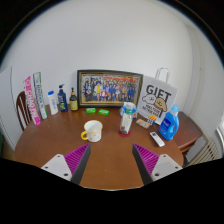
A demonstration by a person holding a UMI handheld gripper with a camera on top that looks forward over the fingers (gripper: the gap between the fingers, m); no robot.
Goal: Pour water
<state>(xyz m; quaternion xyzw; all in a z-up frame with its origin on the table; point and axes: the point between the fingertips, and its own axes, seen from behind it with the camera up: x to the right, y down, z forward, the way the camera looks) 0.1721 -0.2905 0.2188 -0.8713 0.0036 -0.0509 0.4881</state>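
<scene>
A pale yellow mug (92,130) stands on the brown wooden table (110,160), ahead of my left finger. To its right stands a clear water bottle (127,117) with a red cap and a blue label. My gripper (112,160) hovers over the table's near part, open, with only bare tabletop between its two pink pads (76,157). Both the mug and the bottle lie well beyond the fingertips.
A framed group photo (111,88) leans on the wall at the back. Left of it stand several bottles (60,100) and a pink box (31,99). A white gift bag (157,100), a blue bottle (169,123) and a dark remote (157,139) are at the right. A chair (21,108) sits at the left.
</scene>
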